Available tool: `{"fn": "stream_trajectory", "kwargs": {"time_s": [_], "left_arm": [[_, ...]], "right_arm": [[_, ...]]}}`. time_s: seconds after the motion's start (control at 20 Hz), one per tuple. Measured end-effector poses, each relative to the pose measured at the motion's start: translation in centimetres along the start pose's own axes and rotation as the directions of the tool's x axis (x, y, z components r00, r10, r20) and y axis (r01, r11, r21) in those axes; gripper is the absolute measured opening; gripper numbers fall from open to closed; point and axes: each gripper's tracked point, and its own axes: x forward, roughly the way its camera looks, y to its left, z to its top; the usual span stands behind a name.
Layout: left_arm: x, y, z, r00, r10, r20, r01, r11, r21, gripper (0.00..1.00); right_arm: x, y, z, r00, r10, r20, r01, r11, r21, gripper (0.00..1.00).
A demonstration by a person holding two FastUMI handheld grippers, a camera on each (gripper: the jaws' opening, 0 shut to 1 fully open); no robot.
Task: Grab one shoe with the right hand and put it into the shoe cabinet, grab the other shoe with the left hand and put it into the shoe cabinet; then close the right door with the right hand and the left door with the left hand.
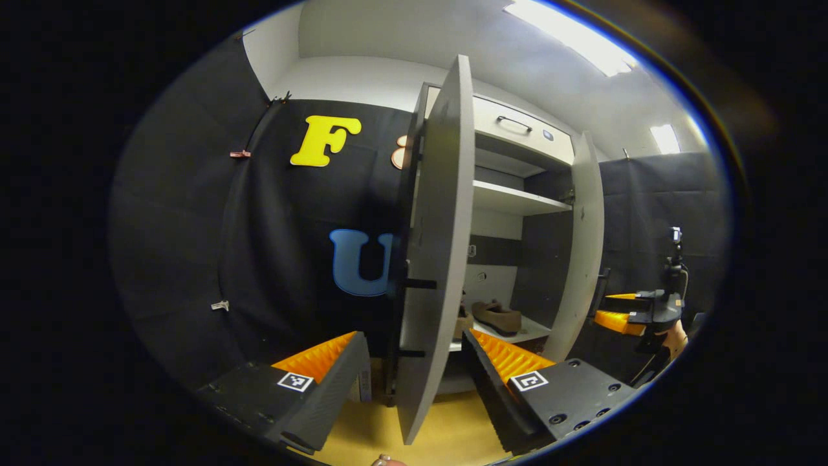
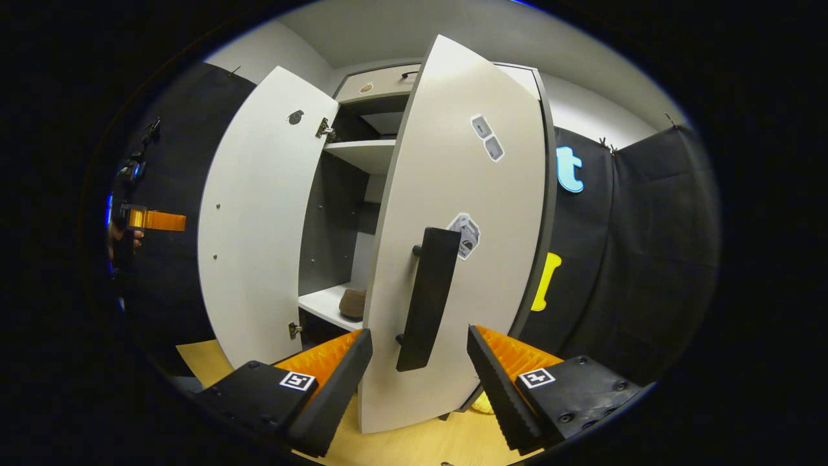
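A booth hung with black cloth surrounds a pale shoe cabinet [image 1: 517,194] standing on a yellowish wood floor [image 1: 453,433], lit by ceiling panels overhead. Both doors stand open.

In the left gripper view, the left gripper [image 1: 414,375] hovers at the edge of the left door [image 1: 433,259], which is seen almost edge-on and rises between its two spread fingers; the jaws are wide apart and hold nothing. Past the door, on the lower shelf [image 1: 533,331], lies a brown shoe [image 1: 498,316], and what seems to be a second shoe [image 1: 463,321] sits just beside it, mostly hidden by the door edge. The upper shelf [image 1: 517,199] is bare.

In the right gripper view, the right gripper [image 2: 419,372] faces the outer face of the right door [image 2: 466,226], its fingers parted on either side of the dark vertical handle [image 2: 427,298] without pressing on it; whether they touch the door cannot be told. A rounded brown shape, probably a shoe's heel [image 2: 353,303], rests on the lower shelf inside.

Judging from this, the shoe-placing part looks finished: at least one shoe is clearly inside and neither gripper carries anything. What remains is the closing. The right door appears partly swung toward the cabinet, so that step seems to be the one in hand, while the left door is open and awaits its push from the left gripper.
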Motion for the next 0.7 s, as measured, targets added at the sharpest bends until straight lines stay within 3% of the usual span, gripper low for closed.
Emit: {"fn": "stream_trajectory", "kwargs": {"time_s": [0.3,0.55,0.7], "left_arm": [[2.3,1.5,-0.8,1.000,-0.018,-0.007,0.017,0.999,-0.031,0.95],[2.6,0.5,-0.3,1.000,-0.017,0.003,0.017,0.997,0.072,0.94],[3.2,-2.0,-0.5,0.999,-0.040,-0.003,0.040,0.997,0.063,0.94]], "right_arm": [[-2.1,-1.2,-0.3,0.998,-0.059,-0.015,0.059,0.998,0.028,0.98],[-2.8,-1.9,-0.8,0.997,-0.068,-0.025,0.070,0.996,0.054,0.98],[-2.6,-1.7,-0.8,0.999,-0.049,-0.020,0.050,0.996,0.068,0.98]]}}
